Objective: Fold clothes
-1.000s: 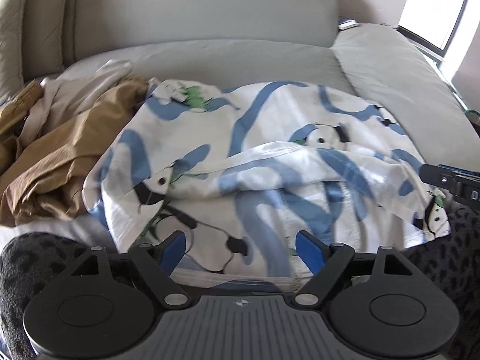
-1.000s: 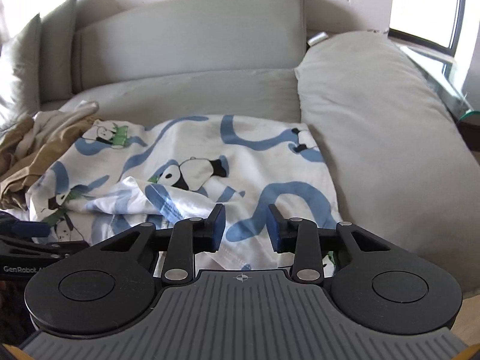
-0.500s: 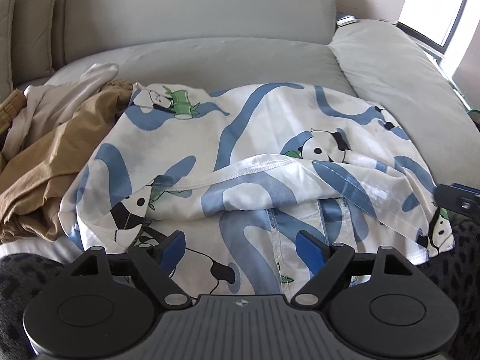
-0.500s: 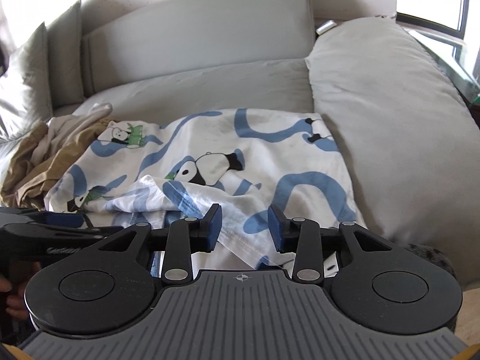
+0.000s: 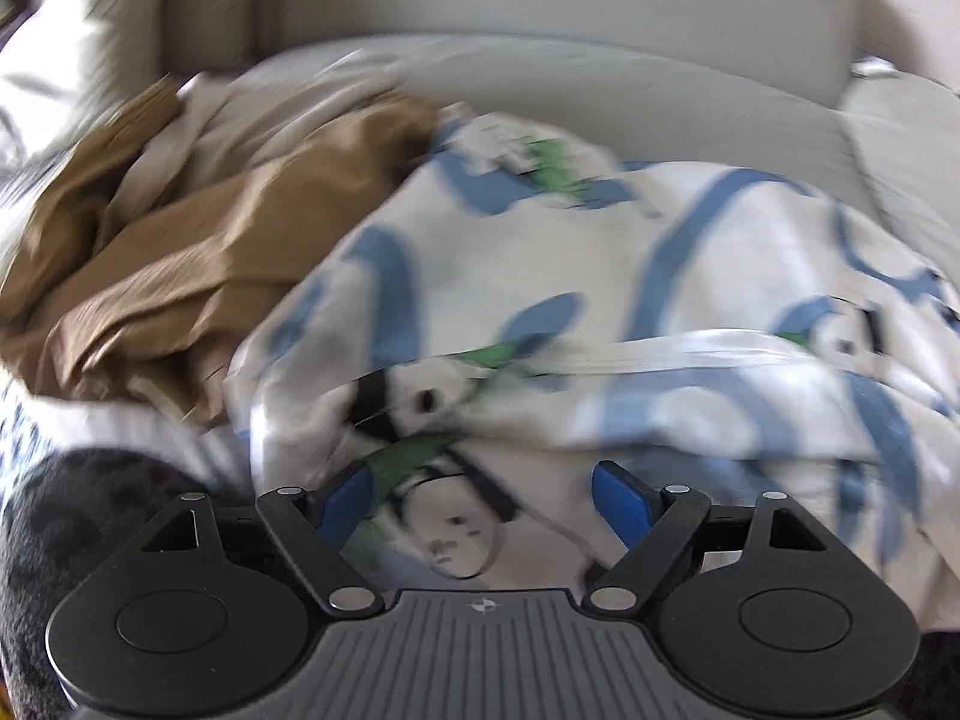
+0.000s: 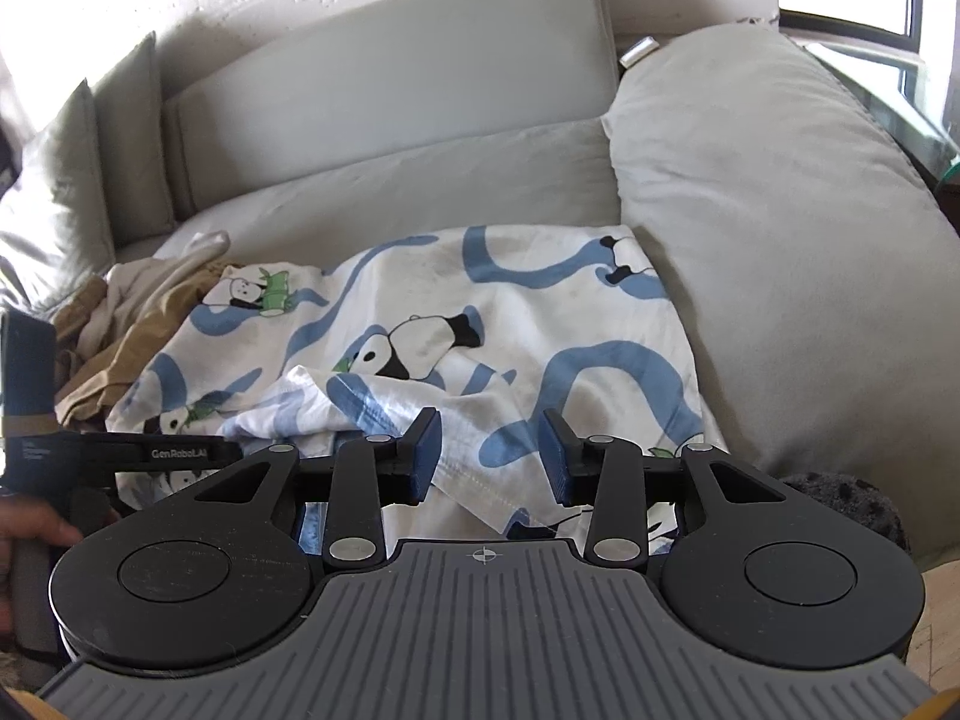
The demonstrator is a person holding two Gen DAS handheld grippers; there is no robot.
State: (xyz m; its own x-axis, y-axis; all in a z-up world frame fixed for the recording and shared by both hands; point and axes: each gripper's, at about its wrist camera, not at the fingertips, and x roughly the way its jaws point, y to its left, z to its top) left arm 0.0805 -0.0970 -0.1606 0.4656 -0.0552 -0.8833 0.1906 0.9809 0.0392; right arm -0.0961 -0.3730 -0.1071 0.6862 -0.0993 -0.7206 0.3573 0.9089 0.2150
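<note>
Only in the right wrist view is the whole scene given sharply: the panda-print garment [image 6: 528, 324] is seen spread on the grey sofa seat [image 6: 420, 192], its right edge lying against the bulky side cushion [image 6: 780, 228], and a person's hand [image 6: 24, 534] is caught at the left border, wrapped on the handle of the left gripper [image 6: 180, 453]. The left wrist view is smeared by motion, yet more of the brown and beige clothes pile [image 5: 198, 252] is shown there, touching the garment's left edge.

The left gripper [image 5: 483, 498] is seen with its blue pads spread wide, low over the near hem of the garment, nothing held between them. The right gripper [image 6: 489, 459] is set with a moderate gap, and a folded-over corner of white fabric lies in line with that gap; whether cloth is touched cannot be told.

Bare seat is left behind the garment up to the backrest [image 6: 390, 78]. A dark spotted plush cover [image 5: 78, 510] borders the near edge.

The garment is thin, white, wrinkled, with blue swirls, pandas and green bamboo, and a stitched hem. The sofa cloth is matte and softly rounded.
</note>
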